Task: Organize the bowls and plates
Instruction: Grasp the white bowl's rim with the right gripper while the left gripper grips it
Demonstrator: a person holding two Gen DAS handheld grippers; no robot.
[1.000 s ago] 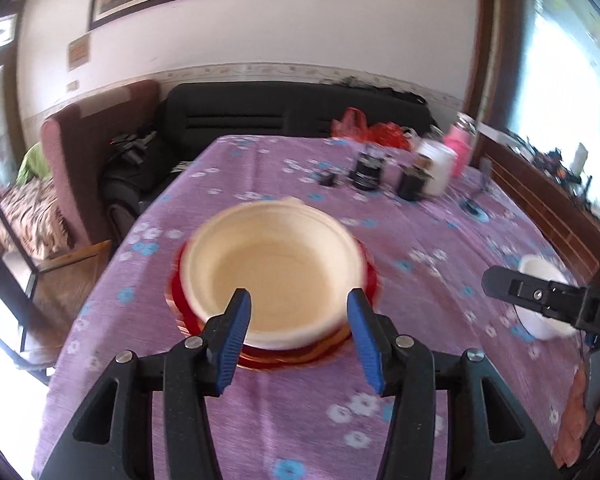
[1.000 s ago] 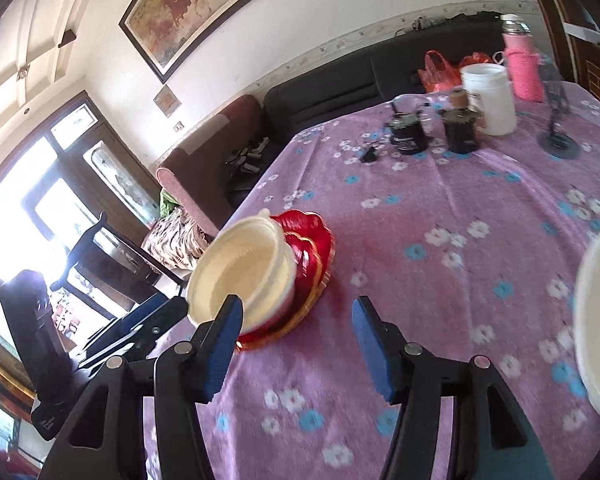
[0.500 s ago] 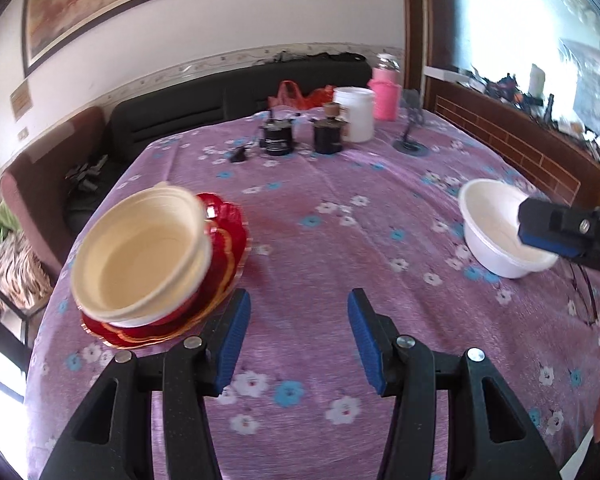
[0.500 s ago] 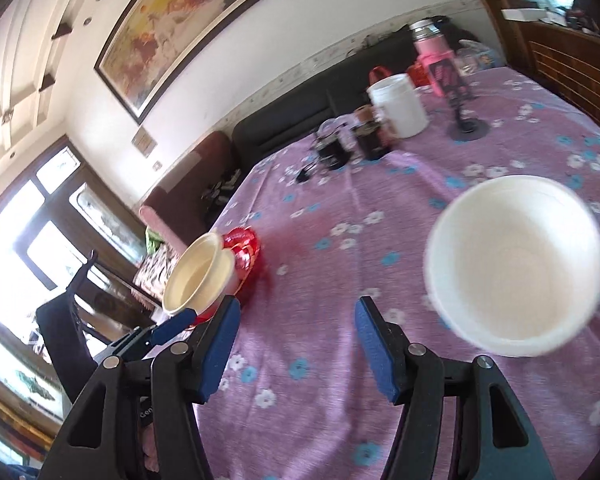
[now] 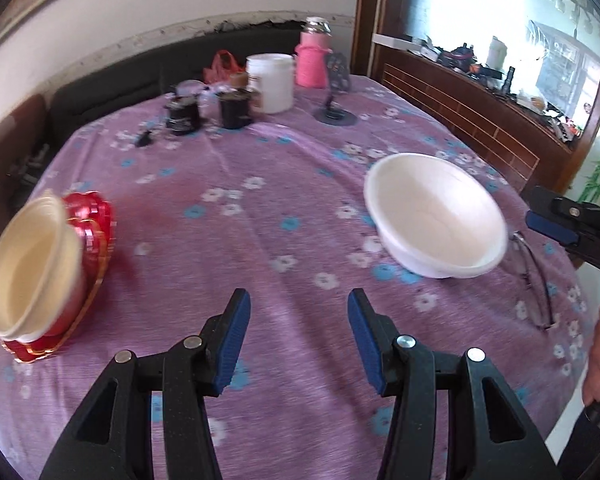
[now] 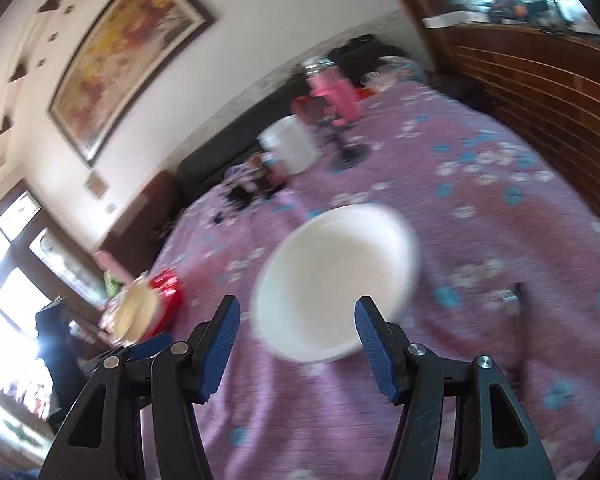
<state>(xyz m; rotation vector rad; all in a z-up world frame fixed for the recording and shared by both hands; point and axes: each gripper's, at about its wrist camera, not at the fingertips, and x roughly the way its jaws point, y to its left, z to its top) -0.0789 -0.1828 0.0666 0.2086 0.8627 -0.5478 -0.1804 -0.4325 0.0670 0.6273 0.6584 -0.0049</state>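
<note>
A: Where is the white bowl now?

B: It stands alone on the purple flowered tablecloth, directly ahead of the right gripper. Its near rim shows between the two blue pads, but I think it lies beyond them. From the left gripper it is ahead and to the right.

A: And the other dishes?

B: The cream bowl sits inside the red plate, far to the left of the left gripper. I judge this is the stack, and the white bowl must join it.

A: Why does the right gripper point at the bowl?

B: Probably to take it by the rim. This is only my guess.

A: How are the jaws?

B: Both grippers have the jaws apart and hold nothing. The right one is a little wider. The left one has only cloth in front of it.

A: Anything near the bowl?

B: Eyeglasses lie just right of it. Jars and a pink bottle stand far ahead.
</note>
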